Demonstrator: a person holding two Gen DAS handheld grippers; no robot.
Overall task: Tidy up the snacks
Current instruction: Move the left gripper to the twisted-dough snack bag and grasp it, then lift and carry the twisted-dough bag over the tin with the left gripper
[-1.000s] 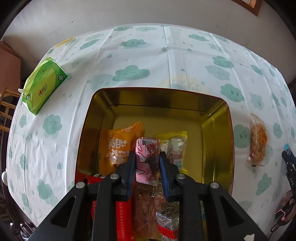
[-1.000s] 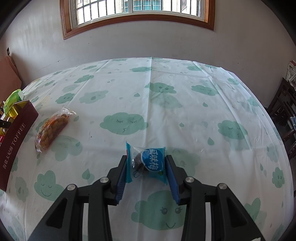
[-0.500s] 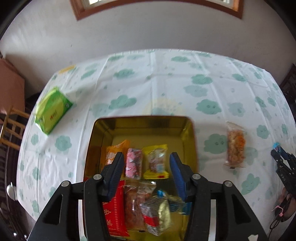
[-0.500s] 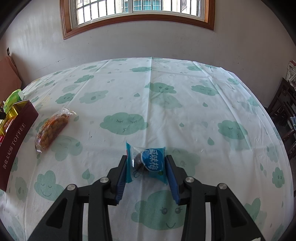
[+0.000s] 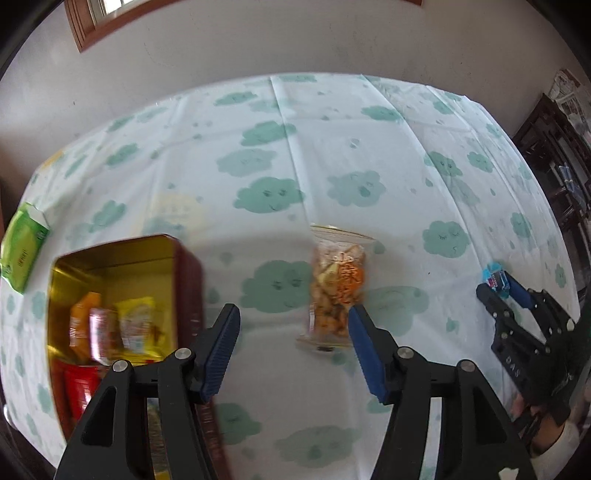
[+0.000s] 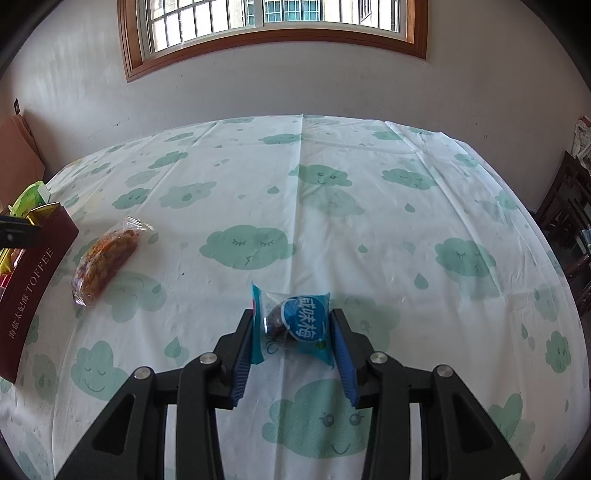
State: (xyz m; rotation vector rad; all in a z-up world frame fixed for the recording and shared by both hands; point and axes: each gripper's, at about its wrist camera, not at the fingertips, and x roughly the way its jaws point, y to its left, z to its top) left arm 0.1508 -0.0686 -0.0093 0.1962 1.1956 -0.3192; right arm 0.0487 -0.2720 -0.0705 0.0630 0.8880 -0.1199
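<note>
Where snack packets (image 5: 110, 325) lie: toffee tin (image 5: 186, 280).

the tin's side (image 6: 31, 291) reads "toffee" (after chinese characters); blue packet (image 6: 295, 325) "咸味梅".

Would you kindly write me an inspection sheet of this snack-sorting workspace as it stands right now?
Surface: table under a white plastic cloth with green cloud print, creased along its folds.
Job's things: dark red toffee tin with gold lining, open, holding several packets; clear bag of orange crackers lying on the cloth beside the tin; small blue plum-candy packet.
Clutter: green tissue pack left of the tin.
Grippers: left claw open, empty, fingers to either side of the near end of the crackers; right claw shut on the blue packet.
Cables: nothing seen.
Surroundings: white wall, wood-framed window, dark wooden furniture at right.
</note>
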